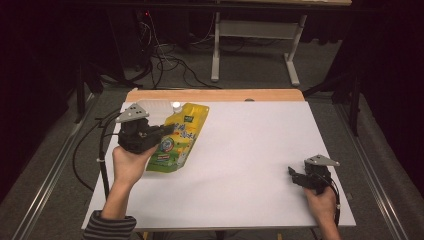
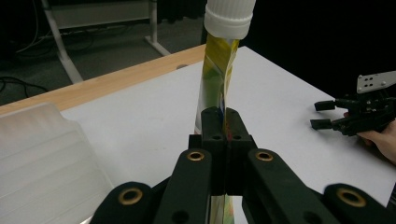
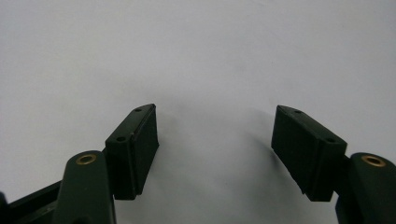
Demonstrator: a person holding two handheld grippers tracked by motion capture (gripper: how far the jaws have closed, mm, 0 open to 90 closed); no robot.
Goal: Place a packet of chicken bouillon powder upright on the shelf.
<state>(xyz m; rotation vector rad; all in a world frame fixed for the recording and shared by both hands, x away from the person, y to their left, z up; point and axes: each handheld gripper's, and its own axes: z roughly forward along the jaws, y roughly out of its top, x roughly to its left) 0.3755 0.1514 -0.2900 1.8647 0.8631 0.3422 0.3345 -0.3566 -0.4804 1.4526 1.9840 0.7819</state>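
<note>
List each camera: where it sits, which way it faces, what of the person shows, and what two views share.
High view: above the person's side, facing forward and down on the table; both forearms, left gripper, right gripper.
Left gripper view: on the left gripper, looking along shut jaws pinching the pouch; the other hand.
Right gripper view: on the right gripper, facing bare table; open jaws.
Shared: high and left gripper views both show pouch and right gripper.
</note>
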